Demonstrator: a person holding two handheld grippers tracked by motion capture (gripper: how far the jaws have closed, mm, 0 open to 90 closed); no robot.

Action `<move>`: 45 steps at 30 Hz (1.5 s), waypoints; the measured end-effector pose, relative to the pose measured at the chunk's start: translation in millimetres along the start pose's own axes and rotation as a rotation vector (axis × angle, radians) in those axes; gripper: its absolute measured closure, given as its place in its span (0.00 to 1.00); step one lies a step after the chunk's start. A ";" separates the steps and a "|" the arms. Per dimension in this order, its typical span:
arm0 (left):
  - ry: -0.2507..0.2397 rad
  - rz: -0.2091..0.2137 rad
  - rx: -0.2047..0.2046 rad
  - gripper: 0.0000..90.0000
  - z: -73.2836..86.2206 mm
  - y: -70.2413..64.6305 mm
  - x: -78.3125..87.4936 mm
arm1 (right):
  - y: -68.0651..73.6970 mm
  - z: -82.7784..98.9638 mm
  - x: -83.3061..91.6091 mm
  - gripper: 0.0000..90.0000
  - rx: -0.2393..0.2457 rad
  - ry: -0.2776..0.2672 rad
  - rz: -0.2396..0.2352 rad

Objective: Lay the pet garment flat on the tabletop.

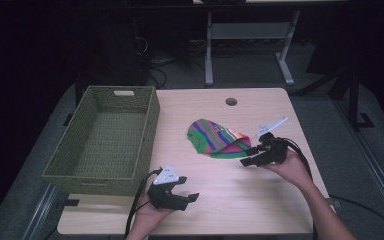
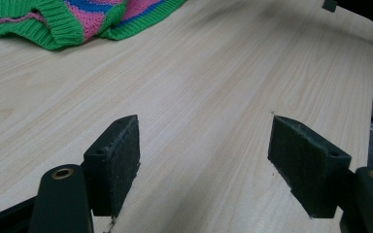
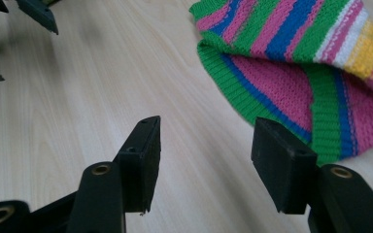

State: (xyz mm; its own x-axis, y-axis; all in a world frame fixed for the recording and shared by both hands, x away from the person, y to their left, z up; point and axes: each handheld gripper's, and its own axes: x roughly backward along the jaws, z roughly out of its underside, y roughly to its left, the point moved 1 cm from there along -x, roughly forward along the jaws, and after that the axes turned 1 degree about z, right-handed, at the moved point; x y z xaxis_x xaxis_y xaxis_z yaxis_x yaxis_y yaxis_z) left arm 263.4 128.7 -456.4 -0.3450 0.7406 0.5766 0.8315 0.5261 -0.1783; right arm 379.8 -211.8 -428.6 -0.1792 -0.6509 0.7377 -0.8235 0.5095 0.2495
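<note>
1. Your right hand-held gripper hovers low over the table, jaws spread with nothing between them.
2. Just ahead of its jaws lies the striped knitted hat, close to the right jaw but not touched.
3. Your left hand-held gripper is spread wide and empty, the hat well ahead of it.
4. Beside your left hand-held gripper stands the green woven basket.

basket: on the table, left edge
knitted hat: on the table, right of the basket
left gripper: near side, before the basket's corner
right gripper: just right of the hat
</note>
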 end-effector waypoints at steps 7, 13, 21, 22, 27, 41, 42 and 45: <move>-0.001 0.000 -0.001 0.30 0.2 1.3 0.2 | -9.6 -24.7 -10.6 0.47 0.026 0.051 0.006; -0.001 -0.001 -0.002 0.30 -0.1 3.0 0.6 | -16.6 -43.4 -19.3 0.45 0.033 0.071 -0.009; -0.007 -0.002 0.001 0.30 -0.3 4.3 1.5 | -20.5 -62.2 -32.8 0.42 0.038 0.114 0.008; -0.006 -0.002 0.002 0.30 -0.5 5.4 1.9 | -22.1 -66.8 -37.6 0.41 0.043 0.117 0.019; -0.008 -0.004 0.012 0.30 -0.3 5.8 1.4 | -24.4 -75.6 -47.1 0.38 0.049 0.147 0.052; -0.007 -0.001 0.005 0.30 0.0 8.0 2.0 | -33.0 -92.5 -105.8 0.30 0.051 0.226 0.203; -0.009 -0.001 0.008 0.30 -0.1 8.4 2.1 | -32.8 -92.6 -106.8 0.30 0.051 0.227 0.215; -0.009 0.001 0.010 0.30 0.1 8.4 1.3 | -29.6 -91.5 -108.6 0.31 0.083 0.234 0.241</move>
State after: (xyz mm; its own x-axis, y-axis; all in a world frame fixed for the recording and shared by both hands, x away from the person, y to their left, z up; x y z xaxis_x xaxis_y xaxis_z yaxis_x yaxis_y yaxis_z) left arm 269.9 134.1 -457.1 -0.3482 0.7445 0.5696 0.8273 0.5298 -0.1868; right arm 472.9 -104.6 -458.7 -0.2535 -0.3656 0.8956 -0.8154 0.5789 0.0055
